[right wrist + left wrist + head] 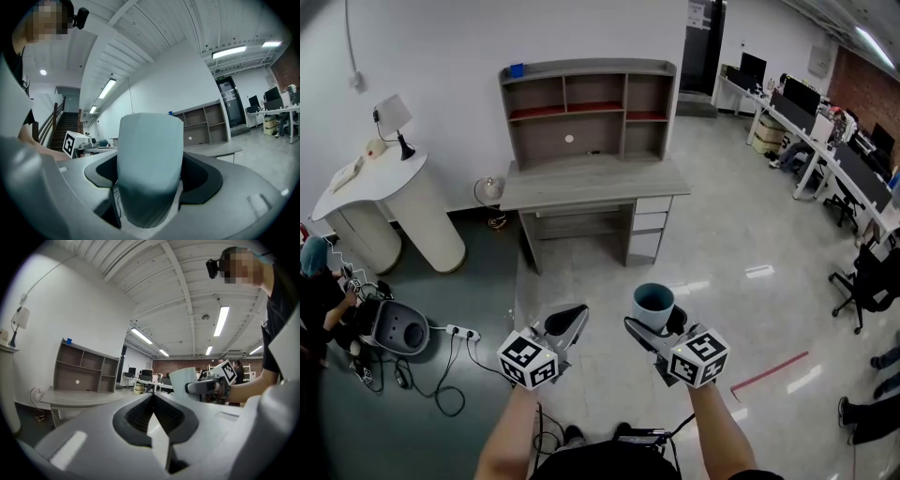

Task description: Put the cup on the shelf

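Our right gripper (656,324) clasps the upright pale-blue cup (653,302); the grey wooden shelf (587,68) stands well ahead of it.

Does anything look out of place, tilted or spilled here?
Nothing stands out. The cup sits upright, gripped in the right tongs, with nothing spilled. The left tongs are closed and empty, and the shelf ahead stands straight.
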